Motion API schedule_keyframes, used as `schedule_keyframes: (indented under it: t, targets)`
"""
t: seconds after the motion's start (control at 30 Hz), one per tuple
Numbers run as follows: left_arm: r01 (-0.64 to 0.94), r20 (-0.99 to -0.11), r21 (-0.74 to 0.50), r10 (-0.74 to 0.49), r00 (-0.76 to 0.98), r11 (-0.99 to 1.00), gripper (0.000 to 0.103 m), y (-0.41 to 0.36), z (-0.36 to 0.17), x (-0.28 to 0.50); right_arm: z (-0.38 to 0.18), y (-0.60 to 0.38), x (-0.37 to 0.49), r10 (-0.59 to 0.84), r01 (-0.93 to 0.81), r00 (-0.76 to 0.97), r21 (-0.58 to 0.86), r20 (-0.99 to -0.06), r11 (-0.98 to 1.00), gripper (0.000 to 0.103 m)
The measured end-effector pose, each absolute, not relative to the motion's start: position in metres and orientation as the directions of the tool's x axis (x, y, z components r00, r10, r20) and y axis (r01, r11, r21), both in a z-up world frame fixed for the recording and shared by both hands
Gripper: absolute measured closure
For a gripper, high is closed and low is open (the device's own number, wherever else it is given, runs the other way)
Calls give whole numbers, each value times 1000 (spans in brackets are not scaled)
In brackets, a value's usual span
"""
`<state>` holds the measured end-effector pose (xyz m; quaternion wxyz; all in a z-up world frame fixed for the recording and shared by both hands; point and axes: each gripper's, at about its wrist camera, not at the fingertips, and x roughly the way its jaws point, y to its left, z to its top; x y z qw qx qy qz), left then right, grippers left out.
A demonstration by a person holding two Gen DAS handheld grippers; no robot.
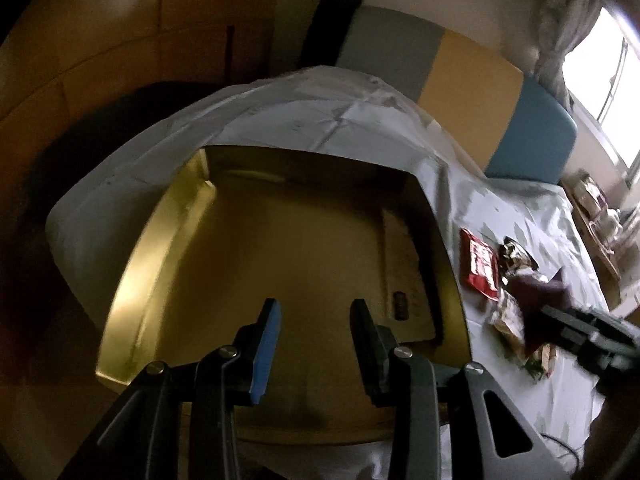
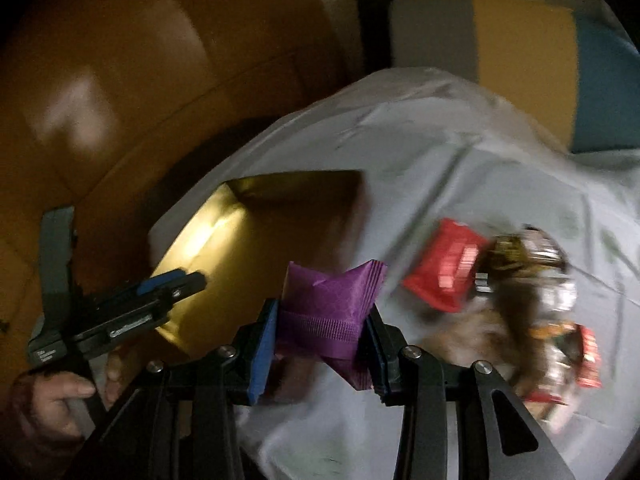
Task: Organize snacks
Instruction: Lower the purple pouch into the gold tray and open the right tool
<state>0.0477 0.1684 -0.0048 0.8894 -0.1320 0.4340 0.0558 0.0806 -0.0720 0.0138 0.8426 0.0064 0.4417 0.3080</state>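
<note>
black gripper (image 1: 314, 344), blue pads, silver screws

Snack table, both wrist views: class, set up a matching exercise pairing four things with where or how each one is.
Things:
1. purple packet
2. red packet
3. gold box
4. left gripper

States:
A. lying on the grey cloth, beside the snack pile
B. jaws apart, nothing between them
C. open, on the cloth
D. clamped in the right gripper

Pairs: 1-D, 2-A, 3-C, 4-B

The left hand-held gripper (image 1: 314, 344) hangs open and empty over a gold box (image 1: 280, 264); snack packets (image 1: 504, 280) lie right of it.
</note>
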Motion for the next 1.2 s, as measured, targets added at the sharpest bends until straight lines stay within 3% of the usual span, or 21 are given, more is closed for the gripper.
schedule_keyframes:
  t: [0.4, 0.8, 0.97, 1.2]
  targets:
    - [-227, -796, -188, -12, 605, 956, 67, 179, -16, 42, -25, -13, 68, 495, -574, 346, 238, -797, 783, 49]
    - [-154, -788, -151, -25, 615, 977, 66, 151, -9, 40, -11, -46, 58, 480, -525, 423, 225, -769, 821, 49]
    - [-122, -784, -132, -29, 620, 984, 66, 140, -6, 39, -1, -68, 55, 455, -493, 478, 200, -751, 847, 41]
    - [-81, -785, -120, -44, 618, 990, 66, 123, -4, 40, 10, -113, 55, 391, -425, 548, 156, -740, 891, 38]
